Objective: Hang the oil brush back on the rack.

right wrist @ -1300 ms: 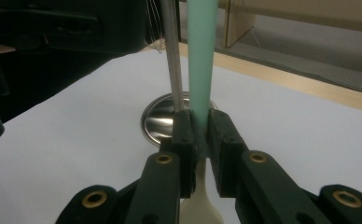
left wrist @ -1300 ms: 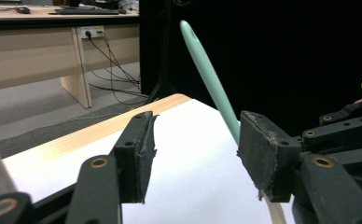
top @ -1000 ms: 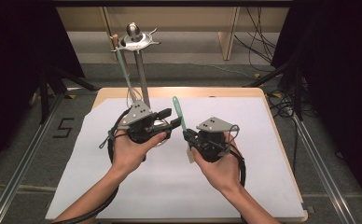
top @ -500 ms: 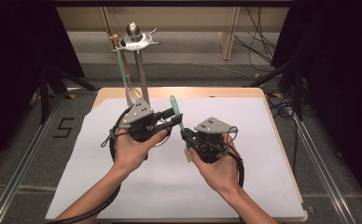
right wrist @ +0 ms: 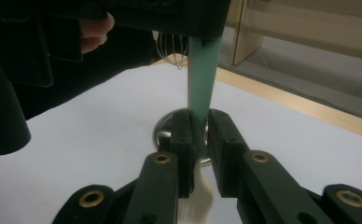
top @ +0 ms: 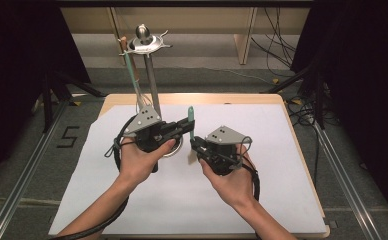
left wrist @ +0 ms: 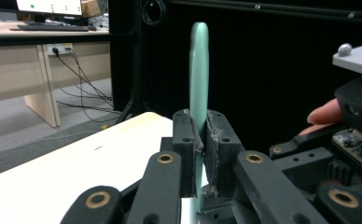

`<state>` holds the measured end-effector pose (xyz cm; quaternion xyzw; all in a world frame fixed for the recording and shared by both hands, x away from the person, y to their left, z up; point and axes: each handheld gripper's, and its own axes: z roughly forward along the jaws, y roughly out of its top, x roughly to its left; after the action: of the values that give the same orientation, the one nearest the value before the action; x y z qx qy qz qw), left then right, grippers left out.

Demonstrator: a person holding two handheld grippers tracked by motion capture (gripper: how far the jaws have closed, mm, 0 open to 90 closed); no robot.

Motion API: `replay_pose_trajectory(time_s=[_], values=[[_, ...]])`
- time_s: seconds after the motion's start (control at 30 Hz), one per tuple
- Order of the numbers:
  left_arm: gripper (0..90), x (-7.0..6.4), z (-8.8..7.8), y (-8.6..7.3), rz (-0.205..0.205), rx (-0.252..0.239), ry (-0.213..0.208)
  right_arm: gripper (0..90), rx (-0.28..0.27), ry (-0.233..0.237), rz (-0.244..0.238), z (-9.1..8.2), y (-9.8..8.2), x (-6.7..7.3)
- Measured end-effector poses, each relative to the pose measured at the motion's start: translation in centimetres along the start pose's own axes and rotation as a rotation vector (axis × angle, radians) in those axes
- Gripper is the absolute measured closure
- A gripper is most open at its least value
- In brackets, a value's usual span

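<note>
We see a person at a white-covered table with a gripper in each hand. The left gripper has just been closing, and its jaws now pinch the green handle of a small brush, which stands upright between the hands. The right gripper has just been opening; its jaws flank the handle's lower end, slightly parted. A metal stand rises behind them

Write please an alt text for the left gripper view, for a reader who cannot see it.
The left claw clamps an upright mint-green utensil handle between its two black jaws, which have just been closing. A white-covered table lies to the left, and a fingertip rests on the other claw's body at the right.
</note>
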<state>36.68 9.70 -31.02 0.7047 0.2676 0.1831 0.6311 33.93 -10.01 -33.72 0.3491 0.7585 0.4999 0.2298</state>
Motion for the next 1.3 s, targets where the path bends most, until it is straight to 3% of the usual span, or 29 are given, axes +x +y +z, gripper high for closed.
replay_pose_trajectory(time_s=[0.03, 0.2, 0.3, 0.33, 0.37, 0.43, 0.57, 0.73, 0.87, 0.97, 1.03, 1.07, 1.13, 1.2, 1.3], values=[[83.2, 0.2, -0.2, 0.2, -0.004, 0.002, -0.003, 72.2, -0.001, -0.008, 0.016, -0.1, 0.0, 0.1], [83.2, 1.6, -1.2, 0.8, 0.009, -0.001, 0.026, 67.7, 0.009, 0.0, -0.022, -0.6, -0.4, -0.3], [83.2, 2.5, -2.0, 1.1, 0.009, -0.005, 0.043, 66.8, 0.01, -0.015, 0.003, -1.0, -0.9, -0.6], [83.2, 2.8, -2.2, 1.2, 0.01, -0.007, 0.049, 66.3, 0.011, -0.015, -0.008, -1.1, -1.0, -0.9], [83.2, 3.0, -2.4, 1.4, 0.009, -0.011, 0.055, 65.6, 0.011, -0.018, 0.019, -1.2, -1.2, -0.9], [83.2, 3.5, -2.9, 1.6, 0.015, -0.013, 0.068, 64.2, 0.013, -0.026, -0.01, -1.4, -1.4, -1.3], [83.2, 4.1, -3.5, 2.2, 0.018, -0.022, 0.082, 62.8, 0.02, -0.041, 0.002, -1.9, -1.9, -1.6], [83.2, 4.8, -3.9, 3.0, 0.033, -0.023, 0.078, 60.9, -0.011, -0.061, -0.012, -2.2, -2.3, -2.1], [83.2, 5.6, -4.0, 3.6, 0.039, -0.022, 0.064, 60.8, 0.009, -0.054, 0.002, -2.6, -2.6, -2.4], [83.2, 6.2, -4.1, 3.9, 0.036, -0.018, 0.052, 60.8, -0.005, -0.074, 0.019, -2.6, -2.9, -2.5], [83.2, 6.6, -4.1, 4.1, 0.042, -0.012, 0.039, 60.9, 0.004, -0.047, 0.008, -2.6, -3.0, -2.8], [83.1, 6.8, -4.1, 4.2, 0.042, -0.009, 0.035, 60.8, -0.008, -0.072, 0.0, -2.6, -3.0, -2.9], [83.2, 7.1, -4.2, 4.4, 0.05, -0.002, 0.03, 60.9, 0.024, -0.059, 0.004, -2.8, -3.1, -3.0], [83.1, 7.3, -4.2, 4.7, 0.051, -0.001, 0.018, 60.9, 0.025, -0.067, 0.018, -2.8, -3.2, -3.0], [83.1, 7.5, -4.3, 5.1, 0.048, -0.007, 0.005, 61.1, 0.02, -0.072, -0.002, -2.8, -3.3, -3.2]])
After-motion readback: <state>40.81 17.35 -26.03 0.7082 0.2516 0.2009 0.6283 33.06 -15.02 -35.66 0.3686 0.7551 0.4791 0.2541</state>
